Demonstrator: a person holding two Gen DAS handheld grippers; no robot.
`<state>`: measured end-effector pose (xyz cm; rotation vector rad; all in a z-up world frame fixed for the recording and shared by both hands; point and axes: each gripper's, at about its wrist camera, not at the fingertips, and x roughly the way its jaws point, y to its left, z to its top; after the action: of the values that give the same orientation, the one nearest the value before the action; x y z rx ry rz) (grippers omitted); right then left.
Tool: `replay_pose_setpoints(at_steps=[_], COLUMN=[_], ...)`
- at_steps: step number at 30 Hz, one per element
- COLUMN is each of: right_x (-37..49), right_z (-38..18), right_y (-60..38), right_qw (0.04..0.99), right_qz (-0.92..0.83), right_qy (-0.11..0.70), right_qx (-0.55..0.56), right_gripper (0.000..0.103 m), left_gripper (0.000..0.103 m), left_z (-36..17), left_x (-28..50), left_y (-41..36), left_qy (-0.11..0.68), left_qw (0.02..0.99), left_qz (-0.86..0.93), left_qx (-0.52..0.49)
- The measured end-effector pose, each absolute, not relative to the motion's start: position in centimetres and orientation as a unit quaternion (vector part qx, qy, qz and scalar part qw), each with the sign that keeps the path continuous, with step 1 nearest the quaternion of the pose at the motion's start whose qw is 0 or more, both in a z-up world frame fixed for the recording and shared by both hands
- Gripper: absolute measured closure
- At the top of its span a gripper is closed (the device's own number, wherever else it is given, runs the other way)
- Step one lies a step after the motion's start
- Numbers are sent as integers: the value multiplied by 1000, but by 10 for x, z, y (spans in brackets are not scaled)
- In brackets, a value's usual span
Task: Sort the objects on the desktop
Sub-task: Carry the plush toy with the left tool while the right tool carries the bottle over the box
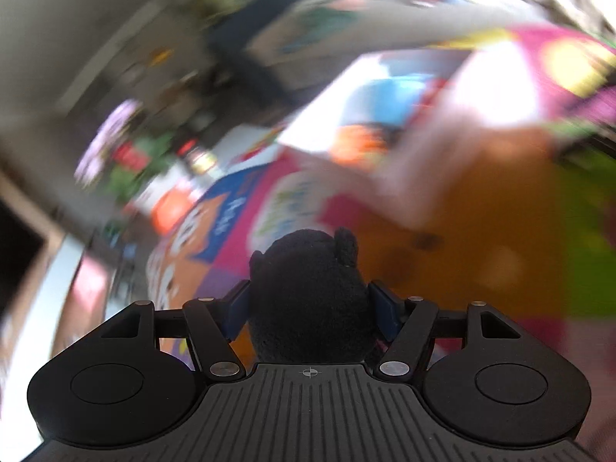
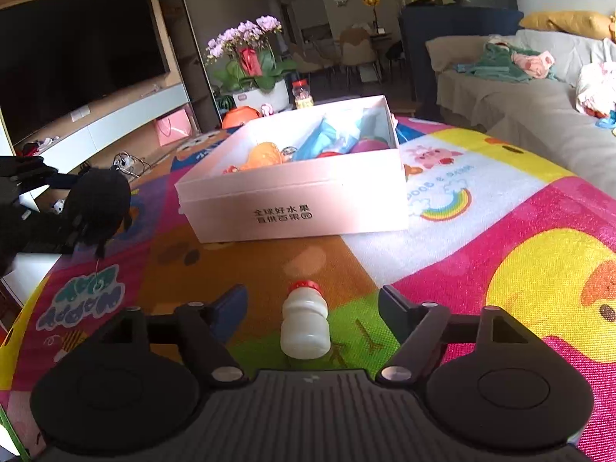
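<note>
My left gripper [image 1: 308,300] is shut on a black plush toy [image 1: 308,292], held above the colourful play mat [image 1: 462,250]; this view is motion-blurred. The toy [image 2: 98,208] and the left gripper also show at the left of the right wrist view, in the air. A white box [image 2: 300,196] with several toys inside stands on the mat; in the left wrist view it [image 1: 385,107] is ahead and to the right. My right gripper [image 2: 313,304] is open, its fingers either side of a small white bottle with a red cap [image 2: 305,321] lying on the mat.
A grey sofa [image 2: 519,88] with clothes on it stands at the right. A TV [image 2: 73,57] and low cabinet are at the left. A pot of purple flowers [image 2: 250,61] and a jar [image 2: 302,94] stand behind the box.
</note>
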<state>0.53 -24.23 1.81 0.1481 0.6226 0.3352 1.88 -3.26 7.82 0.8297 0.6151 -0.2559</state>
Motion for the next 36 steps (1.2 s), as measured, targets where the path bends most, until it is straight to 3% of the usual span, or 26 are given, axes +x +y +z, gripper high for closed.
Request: replay_pose_setpoints(at_steps=[5,14,23,27,31,36], right_x=[4,4,3,3,3,0], right_z=[19,19,20,20,20,21], right_y=[-244,-246,-247,-251,-255,-252], right_qw=[938,939,940,940,940,944], right_qz=[162,151,144,137,129,130], right_qy=[296,297,297,294,292,284], right_qx=[76,83,91,106,117,106], right_gripper=[21,10,7,4,3,2], left_gripper=[31,23,21,10,6,4], left_z=[58,54,59,80,107,92], left_x=[-6,-22,-48,-63,-75,-74], left_y=[-72,-99,-112,-98,-63,-30], left_qy=[282,274,259,222,180,236], left_qw=[836,860,864,893,934,951], left_qz=[-188,-260,-335,-307,-232,-158], left_qx=[431,342,274,245,204,123])
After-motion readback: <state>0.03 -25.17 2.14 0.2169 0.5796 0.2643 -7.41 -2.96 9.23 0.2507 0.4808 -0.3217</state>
